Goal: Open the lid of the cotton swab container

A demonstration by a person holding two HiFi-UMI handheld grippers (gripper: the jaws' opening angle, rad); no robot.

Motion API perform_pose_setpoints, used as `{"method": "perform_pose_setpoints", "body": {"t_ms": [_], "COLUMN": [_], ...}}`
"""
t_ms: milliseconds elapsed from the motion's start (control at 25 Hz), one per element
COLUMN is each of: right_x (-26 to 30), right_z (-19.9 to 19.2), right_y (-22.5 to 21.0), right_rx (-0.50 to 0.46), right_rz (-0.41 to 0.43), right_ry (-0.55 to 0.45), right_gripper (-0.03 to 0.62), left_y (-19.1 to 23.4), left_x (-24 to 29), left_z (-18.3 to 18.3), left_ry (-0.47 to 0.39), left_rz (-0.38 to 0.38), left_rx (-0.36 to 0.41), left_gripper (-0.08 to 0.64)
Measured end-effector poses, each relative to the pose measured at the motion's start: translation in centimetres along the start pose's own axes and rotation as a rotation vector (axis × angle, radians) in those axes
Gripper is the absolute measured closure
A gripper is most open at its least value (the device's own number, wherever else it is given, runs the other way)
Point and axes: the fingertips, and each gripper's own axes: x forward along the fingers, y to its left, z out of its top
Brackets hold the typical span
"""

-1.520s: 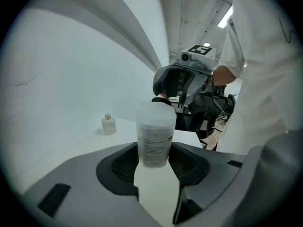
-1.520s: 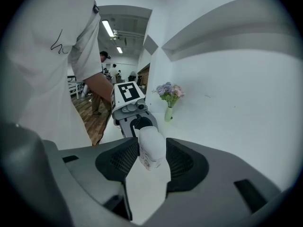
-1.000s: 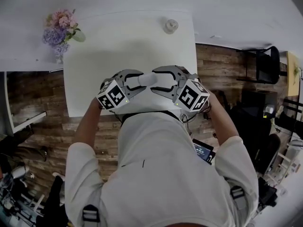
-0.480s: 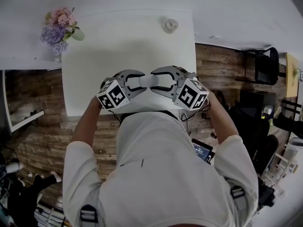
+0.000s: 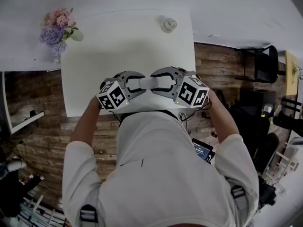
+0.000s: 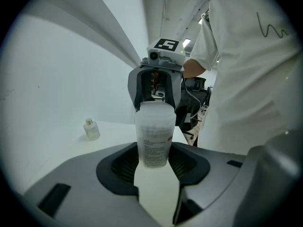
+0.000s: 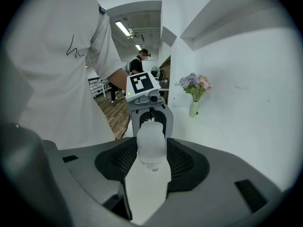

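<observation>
Plastic container (image 6: 152, 143) sits clamped in the left gripper (image 6: 154, 167). The right gripper (image 7: 151, 164) has just been closing its jaws, which now pinch the lid (image 7: 151, 143). A shallow pinch could slip off.

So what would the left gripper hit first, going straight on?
The cotton swab container it already grips; just beyond, probably, the right gripper, whose jaws have just been closing on its other end.
</observation>
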Motion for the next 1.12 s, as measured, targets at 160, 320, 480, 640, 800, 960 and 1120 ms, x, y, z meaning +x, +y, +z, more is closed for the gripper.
{"method": "perform_pose_setpoints", "body": {"t_ms": [160,320,480,640,800,960,1120], "right_x": [0.0,-0.6,-0.6,-0.5,-0.4,-0.5,-0.5], "right_z": [0.0,1.2,1.7,1.9,1.5,1.3,1.4], "right_y": [0.6,1.0,0.5,0.4,0.5,0.4,0.4], "right_rx": [0.031,0.149,0.136,0.136,0.186,0.23,0.25], "right_rz": [0.036,0.096,0.07,0.053,0.07,0.093,0.094], "right_ry": [-0.003,-0.064,-0.082,-0.091,-0.098,-0.126,-0.148], "right_gripper": [0.399,0.407,0.405,0.405,0.402,0.399,0.399], "left_y": [-0.6,-1.2,-0.8,-0.6,-0.9,-1.1,-1.2], "left_x": [0.0,0.4,0.1,0.0,0.0,0.0,0.0], "left_z": [-0.1,-0.3,0.0,-0.1,-0.2,-0.2,-0.2], "left_ry": [0.01,0.037,0.004,0.005,0.006,-0.002,-0.006], "left_rz": [-0.013,-0.01,0.003,0.01,0.008,0.01,0.016], "left_rx": [0.012,0.069,0.026,0.032,0.03,0.022,0.018], "left_gripper": [0.354,0.356,0.356,0.356,0.356,0.356,0.356]}}
